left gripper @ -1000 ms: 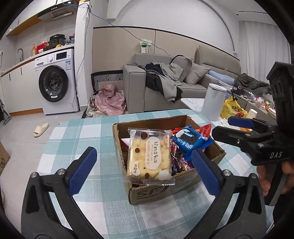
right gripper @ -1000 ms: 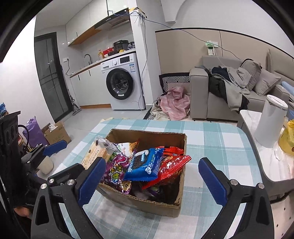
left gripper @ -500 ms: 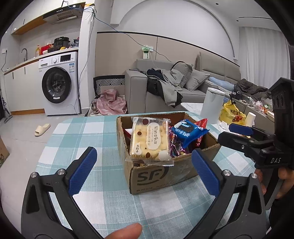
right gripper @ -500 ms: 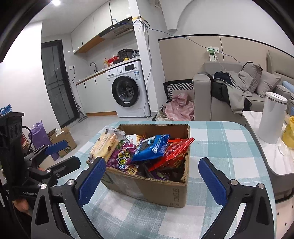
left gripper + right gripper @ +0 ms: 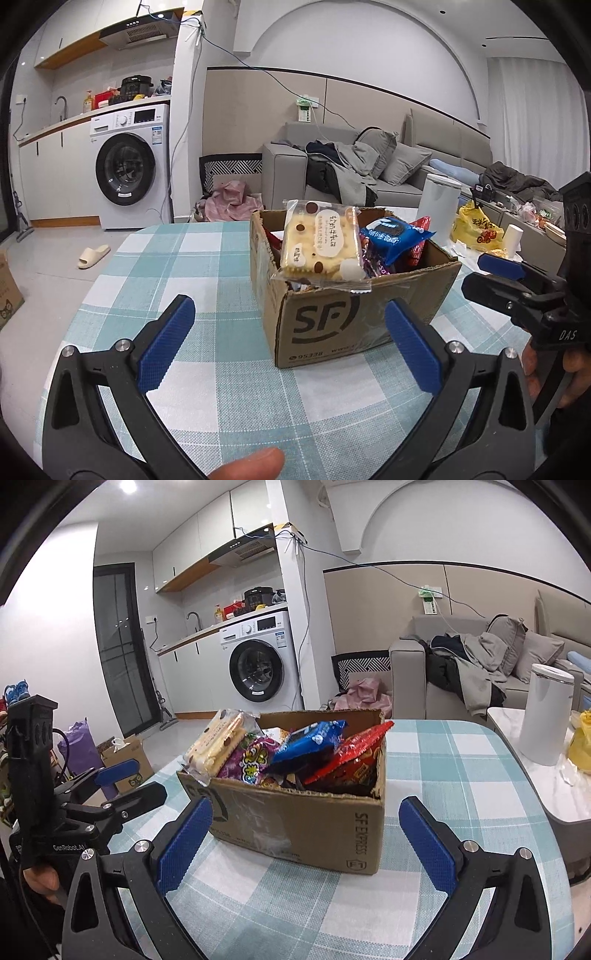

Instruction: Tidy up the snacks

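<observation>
— Now that I've dropped lower than a second ago, what do you see?
— The cardboard box [image 5: 332, 317] of snacks sits on the checked table [image 5: 207, 258], seen more from its side; your left gripper [image 5: 288, 343] and right gripper [image 5: 304, 840] both gape wide, empty, just short of it

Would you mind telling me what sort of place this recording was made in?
Most likely a small open-plan flat: a washing machine under a kitchen counter with a sink tap, a grey sofa piled with clothes, and a checked-cloth dining table holding the snack box.
</observation>
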Demonstrator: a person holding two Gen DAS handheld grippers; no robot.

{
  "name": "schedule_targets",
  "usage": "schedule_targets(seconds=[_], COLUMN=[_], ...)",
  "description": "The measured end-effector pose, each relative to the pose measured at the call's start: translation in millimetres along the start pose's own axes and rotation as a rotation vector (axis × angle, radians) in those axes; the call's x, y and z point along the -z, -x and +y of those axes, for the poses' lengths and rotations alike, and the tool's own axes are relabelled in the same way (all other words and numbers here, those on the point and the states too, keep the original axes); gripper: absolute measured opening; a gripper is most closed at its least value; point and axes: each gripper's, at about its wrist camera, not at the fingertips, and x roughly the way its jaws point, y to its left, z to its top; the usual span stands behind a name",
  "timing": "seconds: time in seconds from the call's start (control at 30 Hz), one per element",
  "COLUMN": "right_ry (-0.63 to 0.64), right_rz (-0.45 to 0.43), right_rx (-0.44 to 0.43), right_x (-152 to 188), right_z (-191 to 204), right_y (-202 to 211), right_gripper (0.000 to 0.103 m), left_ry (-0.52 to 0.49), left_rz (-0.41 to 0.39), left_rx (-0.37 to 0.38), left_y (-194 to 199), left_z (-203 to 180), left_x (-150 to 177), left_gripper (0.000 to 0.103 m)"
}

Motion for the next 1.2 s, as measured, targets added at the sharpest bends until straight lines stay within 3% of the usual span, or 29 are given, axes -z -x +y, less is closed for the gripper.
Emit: schedule_targets(seconds=[0.33,1.2], right_ry=[0.028,0.036], right_rz=[-0.107,-0.133], right_rx=[0.025,0.052], right_x=[16.0,23.0], right_z=[-1.0,-2.7], right_y=[9.5,15.2], right_gripper=[0.103,0.103], left_ry=[0.005,-0.031], left_rz=[-0.021,-0.035], left_rx=[-0.024,-0.032], left_y=[-1.0,-7.9], left_z=[3.3,-0.1], left_x=[16.7,22.8], left_gripper=[0.103,0.103])
